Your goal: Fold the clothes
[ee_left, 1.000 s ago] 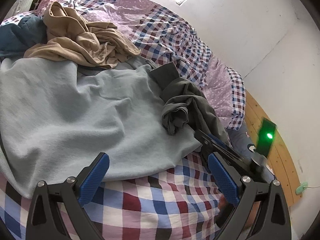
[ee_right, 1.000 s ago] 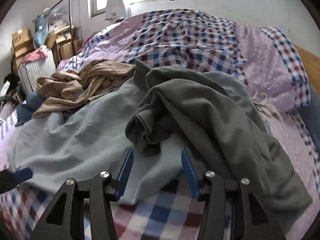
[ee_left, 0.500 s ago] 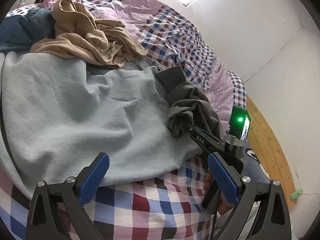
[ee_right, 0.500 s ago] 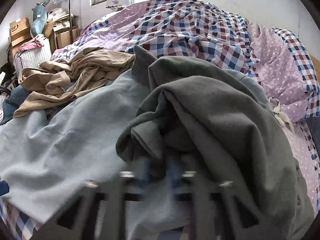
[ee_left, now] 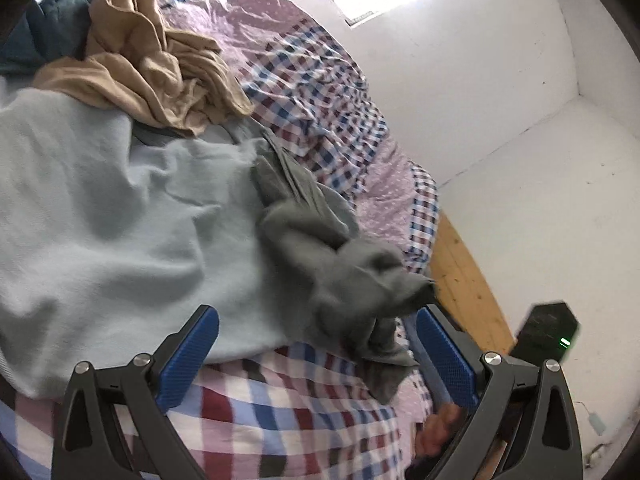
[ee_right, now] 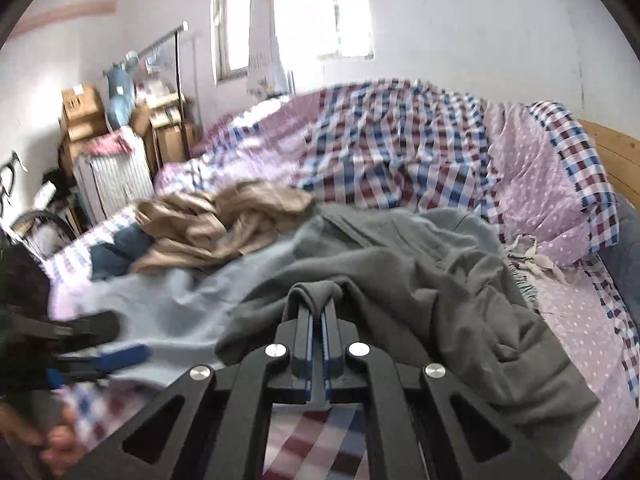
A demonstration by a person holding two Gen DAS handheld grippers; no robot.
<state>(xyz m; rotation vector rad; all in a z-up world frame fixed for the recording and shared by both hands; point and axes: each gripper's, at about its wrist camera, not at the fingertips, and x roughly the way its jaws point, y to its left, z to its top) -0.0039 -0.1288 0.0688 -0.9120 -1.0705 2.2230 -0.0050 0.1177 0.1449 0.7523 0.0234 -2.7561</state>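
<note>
Fabric's soft and limp: right hand-held gripper has just clamped a fold of grey sweatshirt near the bed edge; left hand-held gripper gapes wide, empty.

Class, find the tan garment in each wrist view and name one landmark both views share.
Left wrist view: the tan garment lies crumpled at upper left, beyond the pale blue cloth.
Right wrist view: the tan garment sits left of centre, behind that cloth.
Shared landmark: the checked bedspread.
</note>
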